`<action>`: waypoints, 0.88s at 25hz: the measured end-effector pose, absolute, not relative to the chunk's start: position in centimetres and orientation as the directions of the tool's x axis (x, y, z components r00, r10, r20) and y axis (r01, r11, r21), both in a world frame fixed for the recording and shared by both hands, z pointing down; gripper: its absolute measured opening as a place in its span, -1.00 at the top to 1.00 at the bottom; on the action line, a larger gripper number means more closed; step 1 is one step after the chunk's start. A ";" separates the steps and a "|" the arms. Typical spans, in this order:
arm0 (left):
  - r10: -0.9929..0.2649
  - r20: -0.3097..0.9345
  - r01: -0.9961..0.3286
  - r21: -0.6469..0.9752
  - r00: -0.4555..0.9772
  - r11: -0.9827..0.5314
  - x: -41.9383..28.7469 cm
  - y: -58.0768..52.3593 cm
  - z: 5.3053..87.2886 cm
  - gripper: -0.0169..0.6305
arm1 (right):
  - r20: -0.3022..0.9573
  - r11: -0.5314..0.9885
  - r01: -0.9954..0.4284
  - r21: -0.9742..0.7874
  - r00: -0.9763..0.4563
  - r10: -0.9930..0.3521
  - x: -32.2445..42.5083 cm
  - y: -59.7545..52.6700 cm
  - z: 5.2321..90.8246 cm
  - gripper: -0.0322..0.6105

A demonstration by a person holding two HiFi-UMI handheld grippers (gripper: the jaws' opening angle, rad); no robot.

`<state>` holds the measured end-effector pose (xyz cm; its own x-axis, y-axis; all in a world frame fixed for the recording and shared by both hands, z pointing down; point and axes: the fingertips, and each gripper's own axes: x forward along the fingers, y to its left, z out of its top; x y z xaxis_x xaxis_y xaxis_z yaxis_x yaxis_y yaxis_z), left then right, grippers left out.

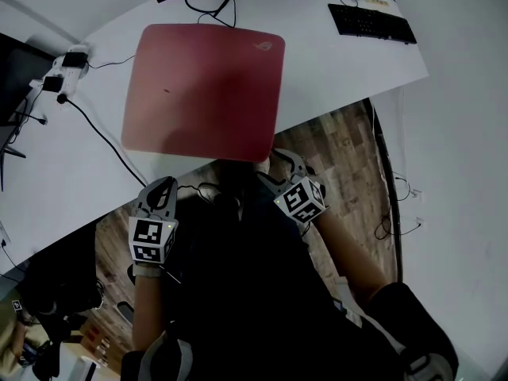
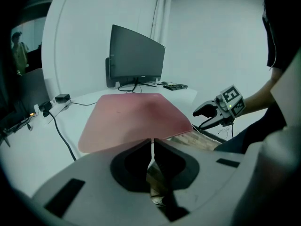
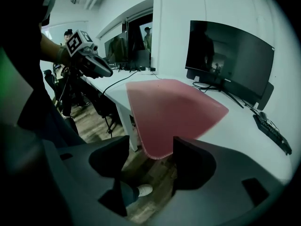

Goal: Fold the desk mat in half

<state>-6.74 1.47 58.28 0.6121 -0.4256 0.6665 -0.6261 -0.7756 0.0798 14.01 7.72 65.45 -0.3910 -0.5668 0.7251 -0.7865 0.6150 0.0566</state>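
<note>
The red desk mat (image 1: 202, 90) lies flat and unfolded on the white surface (image 1: 333, 62), with its near right corner jutting past the surface's edge. The right tool (image 3: 150, 157) stands wide. That corner lies just ahead, between its jaws, and the pads do not press on it. The left tool (image 2: 152, 147) has its jaws together on nothing, just short of the mat's near edge, toward its left end.

Red desk mat (image 1: 205, 90), white table (image 1: 333, 62), black monitor (image 2: 136, 55) and keyboard (image 1: 371, 24), black-and-white marker cubes (image 1: 152, 240), brown plank floor (image 1: 349, 157).
</note>
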 end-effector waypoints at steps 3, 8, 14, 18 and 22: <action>-0.414 0.672 -0.621 0.087 0.614 -0.779 -6.3 2.1 58.6 0.92 | 0.743 0.623 -0.777 0.089 -0.365 -0.561 14.4 8.0 66.7 0.01; -0.407 0.683 -0.617 0.082 0.606 -0.782 -5.9 2.5 58.8 0.92 | 0.750 0.606 -0.783 0.143 -0.314 -0.582 15.1 7.7 68.3 -0.03; -0.395 0.692 -0.611 0.083 0.604 -0.788 -5.7 2.7 59.2 0.92 | 0.750 0.591 -0.773 0.229 -0.247 -0.614 15.8 6.7 69.7 -0.07; -0.396 0.694 -0.615 0.086 0.601 -0.784 -6.2 2.7 59.5 0.92 | 0.746 0.600 -0.740 0.304 -0.207 -0.633 15.9 5.9 70.1 -0.12; -0.398 0.697 -0.617 0.081 0.596 -0.783 -6.8 2.7 59.6 0.92 | 0.745 0.608 -0.711 0.353 -0.179 -0.643 15.8 5.8 70.7 -0.12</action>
